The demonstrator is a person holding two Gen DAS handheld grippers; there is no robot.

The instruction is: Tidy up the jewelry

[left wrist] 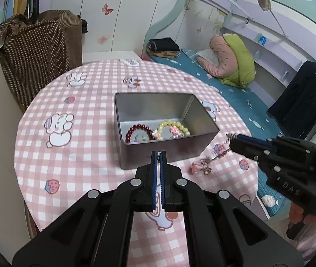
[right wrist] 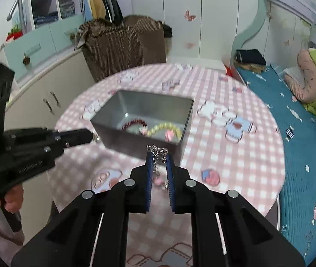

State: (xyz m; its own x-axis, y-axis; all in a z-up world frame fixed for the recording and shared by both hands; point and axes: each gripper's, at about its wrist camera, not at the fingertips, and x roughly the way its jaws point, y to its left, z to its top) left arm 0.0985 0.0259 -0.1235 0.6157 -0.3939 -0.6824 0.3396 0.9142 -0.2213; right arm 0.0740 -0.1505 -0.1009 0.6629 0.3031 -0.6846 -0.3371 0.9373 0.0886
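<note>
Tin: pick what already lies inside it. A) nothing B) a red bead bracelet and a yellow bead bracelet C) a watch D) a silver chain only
B: the tin holds a red bracelet beside a yellow bracelet; the chain hangs in the right gripper.

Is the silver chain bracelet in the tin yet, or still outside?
Outside. The chain bracelet hangs from the right gripper, beside the tin, trailing onto the tablecloth.

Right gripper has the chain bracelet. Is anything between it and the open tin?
Only the tin's own near wall lies between. The right gripper holds the chain bracelet just short of that wall, so it must clear the rim. Inside, the red bead bracelet and yellow bead bracelet lie on the floor. The left gripper sits off to the side.
</note>
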